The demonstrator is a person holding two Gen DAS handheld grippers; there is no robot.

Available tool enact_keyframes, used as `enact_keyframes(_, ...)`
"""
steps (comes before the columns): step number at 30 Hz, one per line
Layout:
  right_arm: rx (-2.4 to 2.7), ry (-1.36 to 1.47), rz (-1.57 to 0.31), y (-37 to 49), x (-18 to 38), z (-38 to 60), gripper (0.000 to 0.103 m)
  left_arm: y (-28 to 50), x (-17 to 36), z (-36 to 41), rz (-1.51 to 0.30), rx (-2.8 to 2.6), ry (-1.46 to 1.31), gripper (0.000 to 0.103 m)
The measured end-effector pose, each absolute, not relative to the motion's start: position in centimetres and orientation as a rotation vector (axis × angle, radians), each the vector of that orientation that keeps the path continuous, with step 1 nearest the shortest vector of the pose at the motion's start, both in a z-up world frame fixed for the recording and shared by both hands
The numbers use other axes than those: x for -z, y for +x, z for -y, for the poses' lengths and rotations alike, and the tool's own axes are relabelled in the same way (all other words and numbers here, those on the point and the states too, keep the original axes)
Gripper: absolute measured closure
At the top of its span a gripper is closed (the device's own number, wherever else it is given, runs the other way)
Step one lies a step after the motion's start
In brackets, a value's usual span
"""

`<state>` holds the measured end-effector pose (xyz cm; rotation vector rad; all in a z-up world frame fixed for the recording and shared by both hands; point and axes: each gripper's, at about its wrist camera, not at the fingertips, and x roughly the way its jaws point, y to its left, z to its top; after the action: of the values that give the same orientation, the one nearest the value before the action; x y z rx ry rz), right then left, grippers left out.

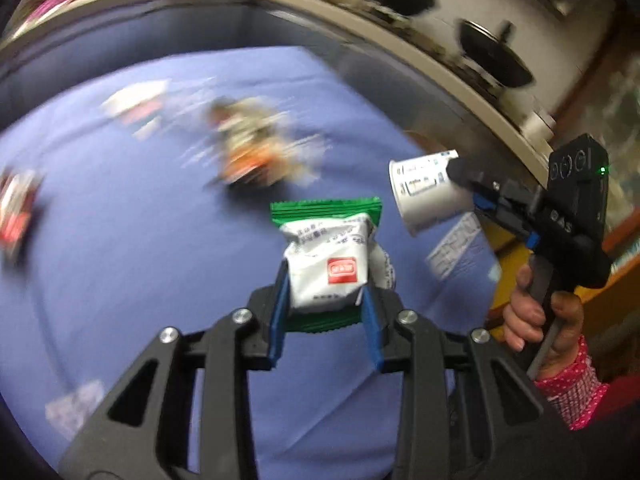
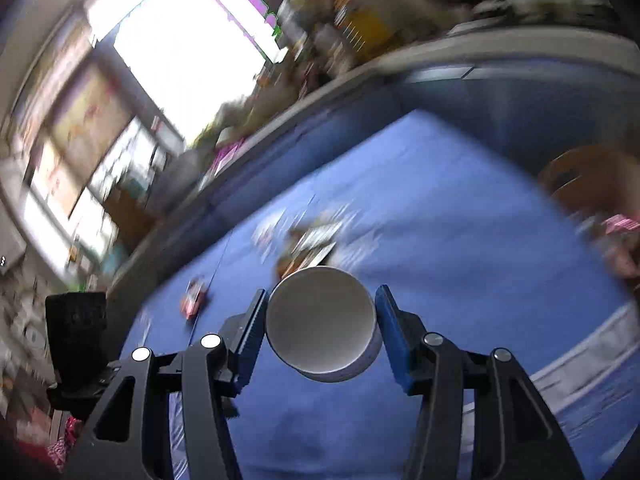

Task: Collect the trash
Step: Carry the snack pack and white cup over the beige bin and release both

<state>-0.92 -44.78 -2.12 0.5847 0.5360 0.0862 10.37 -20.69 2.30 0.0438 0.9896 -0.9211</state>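
Observation:
My left gripper [image 1: 326, 304] is shut on a green and white snack packet [image 1: 330, 256], held above the blue tablecloth [image 1: 140, 264]. My right gripper [image 2: 322, 316] is shut on a white paper cup [image 2: 322, 322] lying sideways, its open mouth facing the camera. The cup [image 1: 428, 192] and right gripper [image 1: 460, 176] also show at the right of the left wrist view, above the cloth's edge. A blurred pile of wrappers [image 1: 256, 152] lies on the cloth further away; it also shows in the right wrist view [image 2: 312, 240].
A red wrapper [image 1: 16, 216] lies at the cloth's left; a white wrapper [image 1: 136, 104] at the far left; a pale scrap [image 1: 76, 404] near left. A white printed sheet [image 1: 456, 244] lies by the right edge. A metal stove counter [image 1: 460, 60] stands behind. Shelves [image 2: 120, 176] line the far wall.

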Motion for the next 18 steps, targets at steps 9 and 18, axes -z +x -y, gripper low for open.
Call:
enact_keyframes(9,0.288,0.690,-0.360,-5.4,2.2,64.1,0.050,14.7,-6.1,42.2,-0.924,1.183,0.132,0.072)
enact_keyframes(18,0.402,0.709,-0.435,-3.7,7.8,70.4,0.050,16.2,-1.2,55.5,-0.996,1.204,0.234,0.071)
